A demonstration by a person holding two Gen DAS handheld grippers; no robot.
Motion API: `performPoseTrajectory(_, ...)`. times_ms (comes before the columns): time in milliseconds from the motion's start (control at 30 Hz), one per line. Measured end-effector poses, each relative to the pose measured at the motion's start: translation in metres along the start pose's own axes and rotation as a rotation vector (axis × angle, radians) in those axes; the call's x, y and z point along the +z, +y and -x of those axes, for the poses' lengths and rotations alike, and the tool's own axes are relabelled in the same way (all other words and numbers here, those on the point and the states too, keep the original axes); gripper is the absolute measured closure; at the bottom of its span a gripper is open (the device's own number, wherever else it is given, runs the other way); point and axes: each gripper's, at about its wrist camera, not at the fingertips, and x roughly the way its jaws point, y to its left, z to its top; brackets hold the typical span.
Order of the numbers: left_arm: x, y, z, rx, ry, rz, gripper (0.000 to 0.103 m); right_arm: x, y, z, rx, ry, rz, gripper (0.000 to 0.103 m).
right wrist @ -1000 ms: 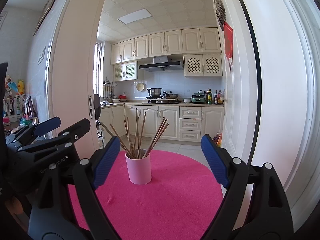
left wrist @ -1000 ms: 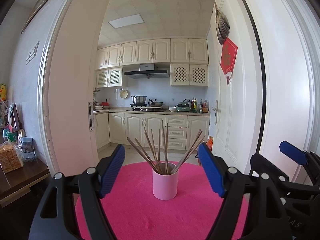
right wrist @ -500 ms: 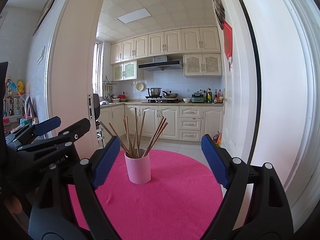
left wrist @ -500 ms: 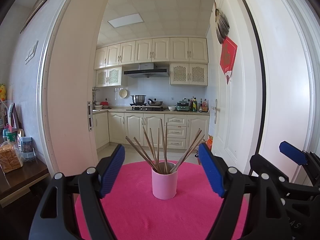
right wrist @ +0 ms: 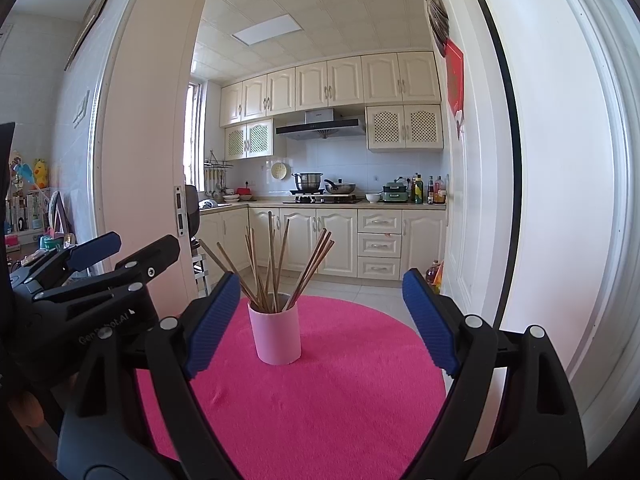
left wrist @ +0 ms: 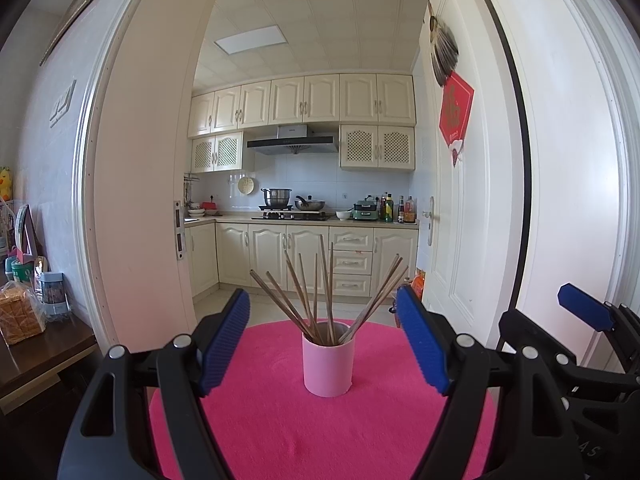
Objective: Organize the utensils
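A pink cup point(left wrist: 328, 364) stands upright on a round pink table point(left wrist: 280, 432) and holds several brown chopsticks point(left wrist: 320, 292) fanned outward. My left gripper point(left wrist: 326, 340) is open and empty, its blue pads either side of the cup but nearer the camera. In the right wrist view the same cup point(right wrist: 276, 336) with its chopsticks point(right wrist: 276, 260) sits left of centre on the table point(right wrist: 340, 392). My right gripper point(right wrist: 320, 320) is open and empty, short of the cup. Each gripper shows at the edge of the other's view.
A dark wooden side table point(left wrist: 36, 356) with bread and jars stands at the left. A white open door point(left wrist: 460, 200) is at the right, and a kitchen with cream cabinets point(left wrist: 304, 256) lies beyond the doorway.
Both views have shifted slightly: the cup sits a little lower and nearer centre in the left wrist view. Both grippers stay open and empty.
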Motion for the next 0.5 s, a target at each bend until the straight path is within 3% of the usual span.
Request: performPoseTrajectory(500,-0.0031,0.002,-0.0008,-0.001,0.007,0.0,0.028,-0.0031,0.0008,-0.0006,0.002,0.009,-0.002,0.021)
